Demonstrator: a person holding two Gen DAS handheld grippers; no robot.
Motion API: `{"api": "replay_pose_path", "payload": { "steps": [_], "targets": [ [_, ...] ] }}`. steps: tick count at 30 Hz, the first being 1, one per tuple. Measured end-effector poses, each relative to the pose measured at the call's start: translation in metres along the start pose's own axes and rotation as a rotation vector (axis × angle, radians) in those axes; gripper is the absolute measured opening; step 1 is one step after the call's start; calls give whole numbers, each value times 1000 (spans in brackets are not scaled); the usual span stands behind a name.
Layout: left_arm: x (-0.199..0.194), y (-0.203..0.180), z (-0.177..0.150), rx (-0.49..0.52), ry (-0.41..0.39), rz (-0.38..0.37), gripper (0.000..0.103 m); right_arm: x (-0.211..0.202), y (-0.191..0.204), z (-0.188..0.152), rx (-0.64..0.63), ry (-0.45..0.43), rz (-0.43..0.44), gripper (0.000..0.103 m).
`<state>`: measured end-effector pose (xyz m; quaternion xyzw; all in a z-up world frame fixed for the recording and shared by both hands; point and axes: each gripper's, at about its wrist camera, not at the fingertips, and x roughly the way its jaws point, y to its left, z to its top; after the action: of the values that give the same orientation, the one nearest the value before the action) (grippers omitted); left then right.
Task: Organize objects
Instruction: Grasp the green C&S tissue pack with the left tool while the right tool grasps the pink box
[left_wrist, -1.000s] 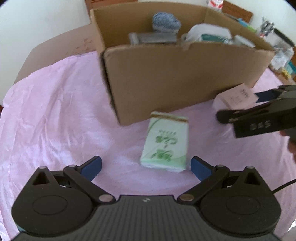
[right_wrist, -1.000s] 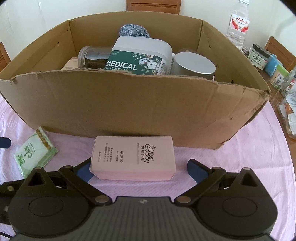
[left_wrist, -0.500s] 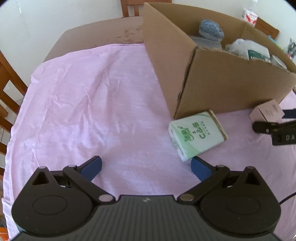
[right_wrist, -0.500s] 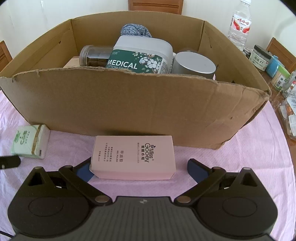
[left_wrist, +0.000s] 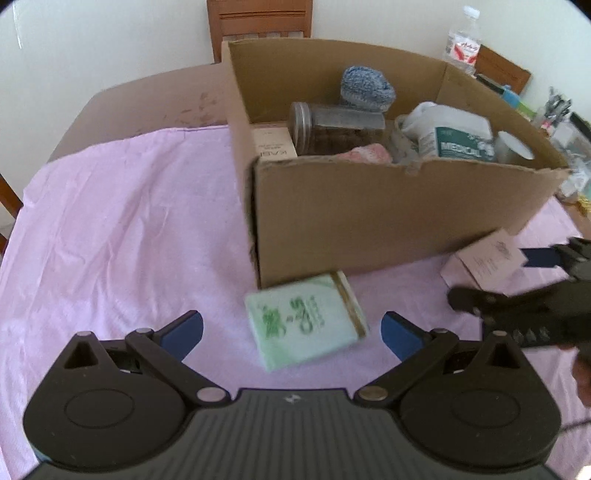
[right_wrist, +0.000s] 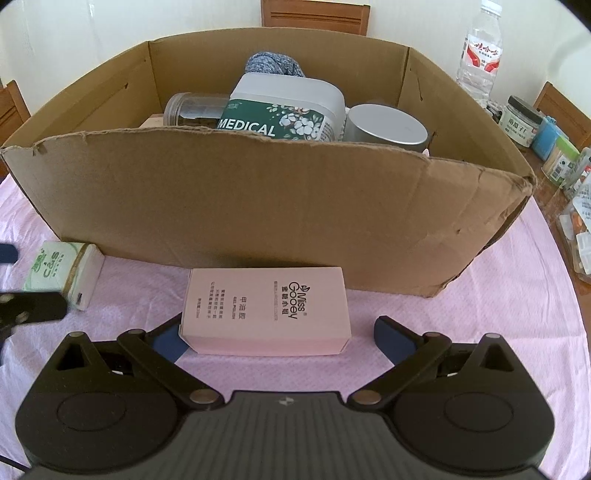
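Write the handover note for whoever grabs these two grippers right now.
Left gripper: open, empty, low over the pink cloth, jaws either side of the green tissue pack but not closed on it.
Right gripper: open, empty, jaws straddling the pink Miss Gooey box, not closed.
Both items lie flat on the cloth just outside the front wall of the cardboard box.
Done: the box already holds a cotton swab tub, a jar, a silver tin and a blue knit item.
Left: grasp the tissue pack and the pink box, probably to go into the cardboard box.
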<state>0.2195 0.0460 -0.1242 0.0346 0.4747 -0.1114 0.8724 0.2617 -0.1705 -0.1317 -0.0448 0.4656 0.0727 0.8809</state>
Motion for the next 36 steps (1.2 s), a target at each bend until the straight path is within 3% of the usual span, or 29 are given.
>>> {"api": "replay_pose_path", "payload": {
  "steps": [7, 14, 21, 27, 34, 36],
  "targets": [
    [7, 6, -10, 5, 29, 54, 102, -11, -4, -19, -18, -11, 13, 103],
    [0, 20, -23, 15, 2, 51, 102, -11, -6, -20, -23, -21, 16, 103],
    [7, 1, -12, 65, -21, 26, 100, -6, -1, -10, -33, -3, 23, 103],
    [6, -6, -10, 81, -23, -10, 89, -5, 0, -6, -56, 11, 38, 103],
    [5, -5, -8, 73, -22, 2, 82, -9, 2, -3, -76, 9, 55, 86],
    [5, -5, -6, 68, -22, 4, 77, -10, 1, -2, -73, 22, 50, 86]
  ]
}}
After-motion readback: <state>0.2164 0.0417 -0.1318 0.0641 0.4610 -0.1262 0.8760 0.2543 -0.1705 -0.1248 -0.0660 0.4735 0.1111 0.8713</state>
